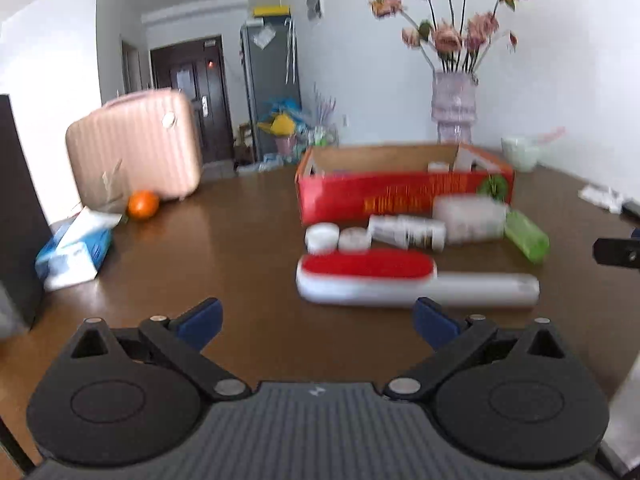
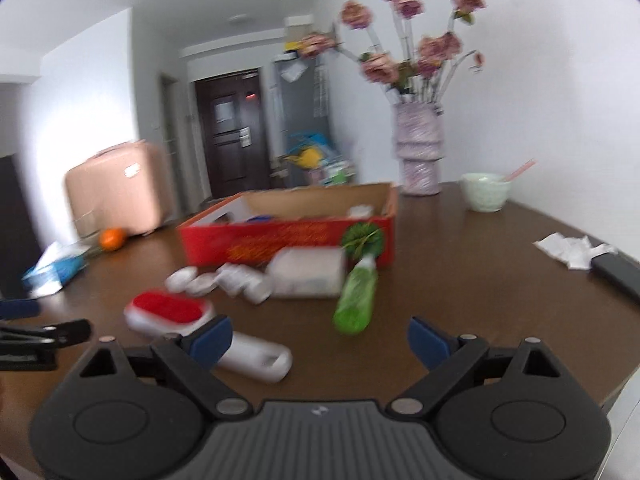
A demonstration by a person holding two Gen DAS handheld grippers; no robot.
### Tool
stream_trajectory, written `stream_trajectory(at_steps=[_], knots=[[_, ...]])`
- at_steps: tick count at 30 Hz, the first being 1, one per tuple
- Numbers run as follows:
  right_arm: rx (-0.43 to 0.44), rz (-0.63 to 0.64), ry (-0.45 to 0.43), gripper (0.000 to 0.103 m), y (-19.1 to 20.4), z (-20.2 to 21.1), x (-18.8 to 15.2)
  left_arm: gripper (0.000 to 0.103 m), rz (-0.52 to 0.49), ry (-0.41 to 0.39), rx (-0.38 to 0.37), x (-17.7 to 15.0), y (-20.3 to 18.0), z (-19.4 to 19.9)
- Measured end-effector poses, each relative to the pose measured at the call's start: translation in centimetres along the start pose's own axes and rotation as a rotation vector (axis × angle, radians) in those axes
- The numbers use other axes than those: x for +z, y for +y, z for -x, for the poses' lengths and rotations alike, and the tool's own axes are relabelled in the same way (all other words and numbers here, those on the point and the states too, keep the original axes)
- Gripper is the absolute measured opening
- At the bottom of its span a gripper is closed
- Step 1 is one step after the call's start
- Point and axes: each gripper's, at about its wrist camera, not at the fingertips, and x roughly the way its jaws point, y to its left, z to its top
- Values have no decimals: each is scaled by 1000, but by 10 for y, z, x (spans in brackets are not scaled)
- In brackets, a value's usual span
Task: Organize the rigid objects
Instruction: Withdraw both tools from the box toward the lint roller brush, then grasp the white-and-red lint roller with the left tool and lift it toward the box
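A red cardboard box (image 1: 360, 202) (image 2: 256, 246) stands open on the brown table. In front of it lie a white and red lint brush (image 1: 400, 280) (image 2: 172, 312), two small white jars (image 1: 322, 237) (image 2: 180, 280), a white bottle (image 1: 408, 232) (image 2: 244, 282), a clear plastic box (image 1: 468, 216) (image 2: 308, 272) and a green bottle (image 1: 526, 236) (image 2: 356, 296). My left gripper (image 1: 318, 320) is open and empty, just short of the lint brush. My right gripper (image 2: 320, 338) is open and empty, near the green bottle and the brush handle.
A pink suitcase (image 1: 136, 146), an orange (image 1: 143, 205) and a blue tissue box (image 1: 76, 248) sit at the table's left. A flower vase (image 2: 418, 152), a green bowl (image 2: 484, 192), crumpled tissue (image 2: 572, 250) and a dark phone (image 2: 618, 274) are at the right.
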Motion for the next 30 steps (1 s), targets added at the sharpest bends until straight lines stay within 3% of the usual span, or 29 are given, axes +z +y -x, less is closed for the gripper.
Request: stream_trajectory(at_steps=[4,8,9,11,14,16,20,23,28,30], knots=[[0,49,38,93,8,30,-21,103,35,0,-20,-12,-3,17],[-41,-12,30,92,7,54,-40,103,79,10,-80,-18,1,29],[-38,-29,29,92,8,53,-41,103,69,12,-72,-18,0,30],[11,0,52,84,11,47,-39,103,55,11,-65,-21,0,34],[-9,5,44,83,12,40,-36,103,36,6,-62,-18,2,29],[-10,-23,65,80,9,28,-31,103,32,12,-73,-10,7,18],[6,-80,105,63,3,-8,-18,103,40,33,-173,14,22,-20],[25,-103,119,58,1,-35,-11,101,22,46,-201,31,27,-54],[61,-195,151,44,-4,-74,1,87,38,125,-257,52,34,-115],[53,-198,175,34,-2,-87,4,80,69,164,-280,56,39,-133]])
